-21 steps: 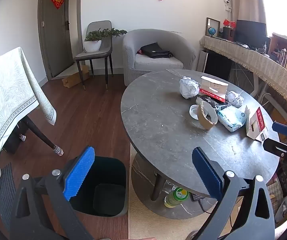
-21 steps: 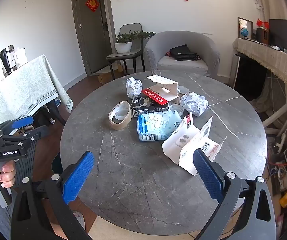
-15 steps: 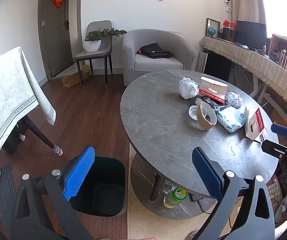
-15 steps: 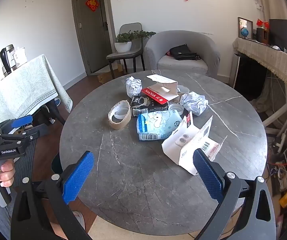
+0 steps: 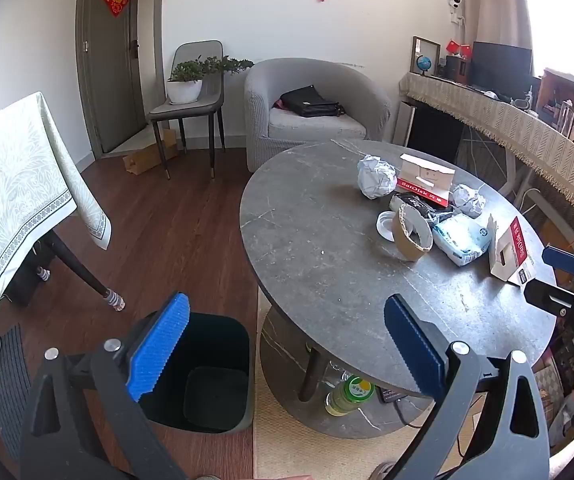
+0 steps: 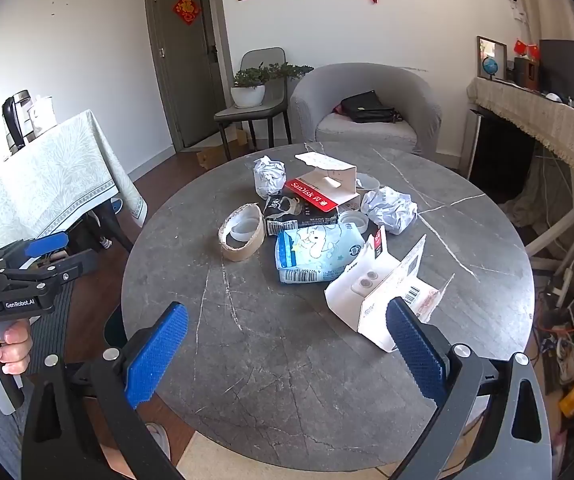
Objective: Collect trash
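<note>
Left gripper (image 5: 285, 340) spread wide and holding nothing, low in the frame above the black bin (image 5: 207, 372) beside the round table (image 5: 327, 264). Right gripper (image 6: 287, 348) likewise spread wide, holding nothing, low over the near table edge. Trash at frame centre: cardboard ring (image 6: 242, 233), crumpled paper (image 6: 391, 209), blue packet (image 6: 319, 252), white box (image 6: 371, 300).

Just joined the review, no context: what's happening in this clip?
A person holds tongs in each hand for a trash pickup. The left tongs and right tongs are both open and hold nothing. All the trash sits on the round grey table: two crumpled paper balls, a cardboard tape ring, a tissue pack and opened boxes. A dark bin stands on the floor beside the table. Nothing is picked up yet.
</note>
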